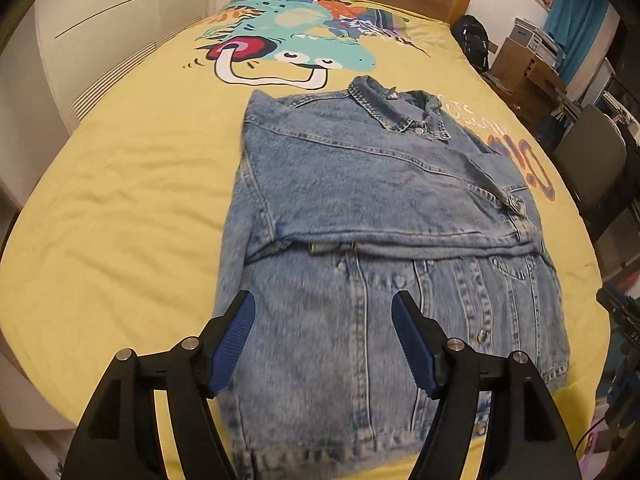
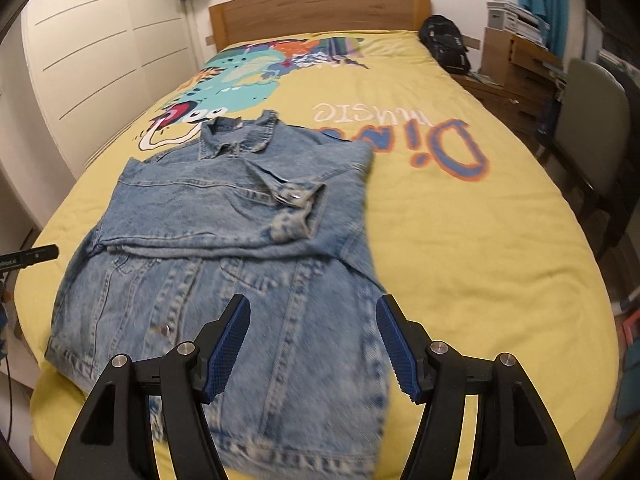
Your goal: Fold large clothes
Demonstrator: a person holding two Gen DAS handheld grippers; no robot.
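A blue denim jacket lies flat on the yellow bedspread, collar toward the headboard, hem toward me. Both sleeves are folded across its chest, one cuff lying at the right side. My left gripper hovers open above the jacket's lower left part, with nothing between its blue pads. In the right wrist view the same jacket lies left of centre on the bedspread, and my right gripper hangs open over its lower right edge, holding nothing. Neither gripper touches the cloth.
The bedspread carries a cartoon print and lettering. A wooden headboard closes the far end. A black backpack sits at the far right corner. White wardrobe doors stand left; a chair and cluttered shelves stand right.
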